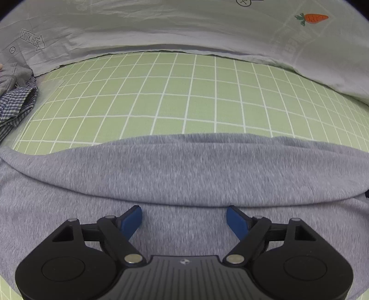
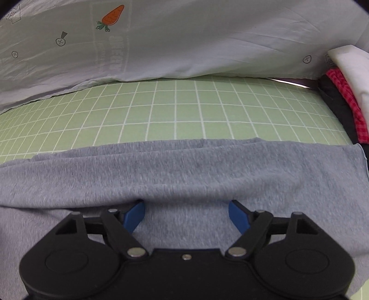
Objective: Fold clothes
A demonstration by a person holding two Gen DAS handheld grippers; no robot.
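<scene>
A grey knit garment (image 1: pixel 184 170) lies across the green grid mat (image 1: pixel 175 97), folded so a thick fold edge runs from side to side. In the left wrist view my left gripper (image 1: pixel 184 214) hovers just over the lower layer, open, its blue pads (image 1: pixel 131 219) wide apart with nothing between them. The right wrist view shows the same grey garment (image 2: pixel 180 170) on the mat (image 2: pixel 175 110). My right gripper (image 2: pixel 186 208) is open too, and its blue fingertips (image 2: pixel 136 212) reach right to the fold edge, the left tip partly tucked under it.
A pale grey sheet with a carrot print (image 1: pixel 313 18) covers the back of the mat. A blue checked cloth pile (image 1: pixel 16 103) sits at the left. At the right lie a red checked cloth (image 2: pixel 348 99), dark fabric and a white item (image 2: pixel 350 67).
</scene>
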